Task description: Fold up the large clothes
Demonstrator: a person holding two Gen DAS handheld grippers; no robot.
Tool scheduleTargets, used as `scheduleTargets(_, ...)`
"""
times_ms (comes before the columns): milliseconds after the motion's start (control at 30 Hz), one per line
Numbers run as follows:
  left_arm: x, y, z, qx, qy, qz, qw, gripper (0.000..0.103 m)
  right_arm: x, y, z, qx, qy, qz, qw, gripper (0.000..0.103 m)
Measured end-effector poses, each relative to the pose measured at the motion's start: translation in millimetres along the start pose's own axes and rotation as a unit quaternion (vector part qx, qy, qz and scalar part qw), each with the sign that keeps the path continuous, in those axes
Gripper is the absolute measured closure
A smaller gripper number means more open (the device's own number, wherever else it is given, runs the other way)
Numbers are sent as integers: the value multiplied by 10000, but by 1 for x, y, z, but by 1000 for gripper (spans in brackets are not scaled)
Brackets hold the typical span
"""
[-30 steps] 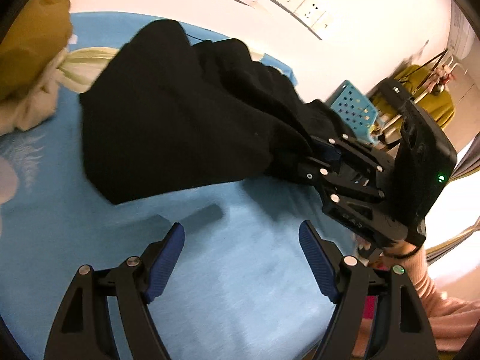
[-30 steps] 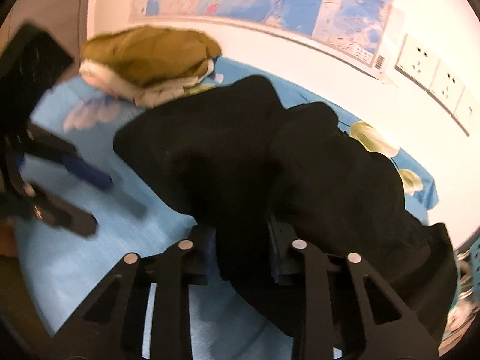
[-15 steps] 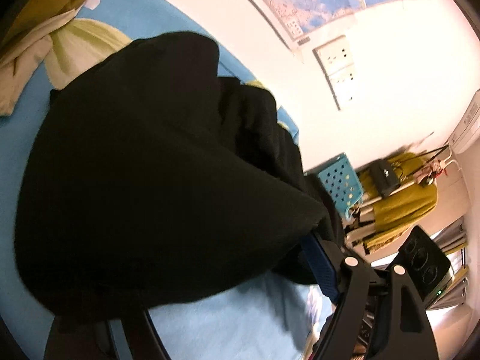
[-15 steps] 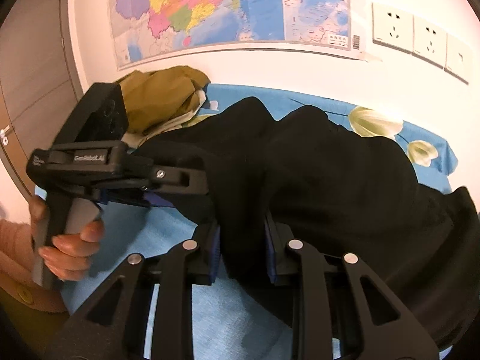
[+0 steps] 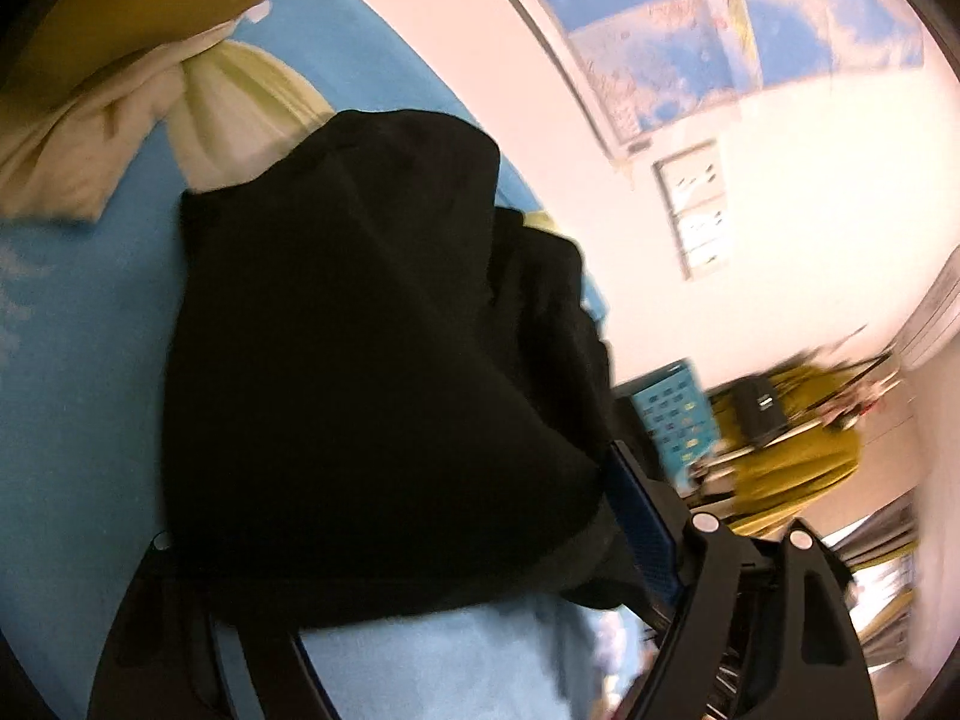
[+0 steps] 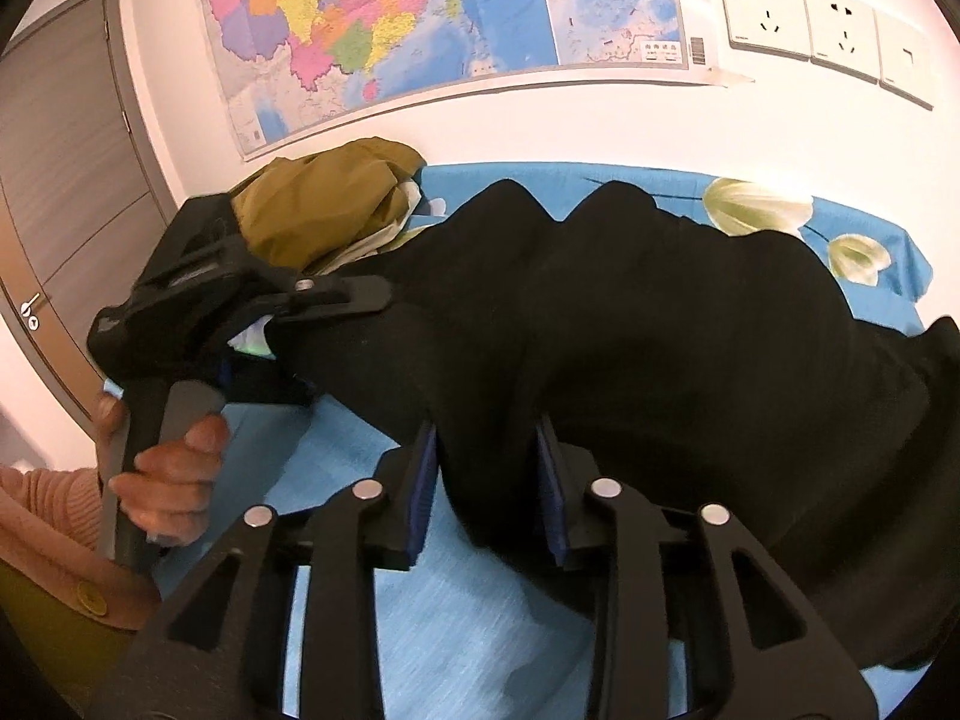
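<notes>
A large black garment (image 6: 660,330) lies bunched on the blue bed sheet (image 6: 360,600). My right gripper (image 6: 486,468) has a fold of its near edge between the blue pads; the jaws are opening and the cloth sits loosely there. My left gripper (image 6: 342,342), held by a person's hand (image 6: 168,480), straddles the garment's left edge, one finger over the cloth and one under. In the left wrist view the black garment (image 5: 360,330) fills the wide gap of the left gripper (image 5: 396,510) and hides its left finger.
A pile of olive and cream clothes (image 6: 324,216) sits at the head of the bed by the wall. A map (image 6: 420,18) and sockets (image 6: 822,18) hang above. A door (image 6: 60,210) is at left. A blue basket (image 5: 678,414) and a clothes rack (image 5: 798,456) stand beyond the bed.
The left gripper has moved from the bare sheet onto the garment's edge and rolled, so cloth now lies between its jaws. The right gripper's pads have spread slightly around the fold.
</notes>
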State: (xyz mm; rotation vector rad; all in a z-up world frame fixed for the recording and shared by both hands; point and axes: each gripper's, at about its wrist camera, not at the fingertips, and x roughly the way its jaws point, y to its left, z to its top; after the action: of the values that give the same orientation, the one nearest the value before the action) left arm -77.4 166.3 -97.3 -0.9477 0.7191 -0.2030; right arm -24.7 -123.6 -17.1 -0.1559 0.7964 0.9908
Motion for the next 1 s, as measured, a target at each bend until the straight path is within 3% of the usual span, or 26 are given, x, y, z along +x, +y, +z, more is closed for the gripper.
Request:
scheduleTargets(33,5,-3,2,56,70,48,9999,26,-4,1,-1,44,-13,77,10000,62)
scheduleTargets(100,16,-7,8,214,290,274,9990,27,-19,0,-7,226,-83,355,9991,42)
scheduleTargets(167,20,-6,13,199,416,287,9985,34,-39,-4,-15,561,-136,638,9963,36)
scheduleTargets(200,21,-5,15,179,458,333,9982,42,-50,-13,-24,836,-150,783,9933,32)
scheduleTargets(267,23,-2,15,217,574,414,9973,51,-66,-32,-41,1394,-130,815,9868,27)
scheduleTargets(367,22,-2,9,448,595,588,9955,60,-82,-68,-67,2321,-137,598,9708,25)
scheduleTargets(467,22,-7,5,670,585,795,9929,64,-87,-104,-87,3340,-273,411,9413,24)
scheduleTargets(600,23,-10,3,868,631,969,9895,65,-83,-126,-87,3933,-580,194,9174,18)
scheduleTargets(833,25,-12,5,957,688,952,9884,65,-60,-126,-66,4061,-912,-772,9060,16)
scheduleTargets(967,25,-12,5,1019,720,934,9878,64,-56,-135,-65,4230,-1163,-845,8947,16)
scheduleTargets(1000,25,-12,5,1047,734,940,9873,64,-57,-134,-62,4208,-1302,-856,8937,20)
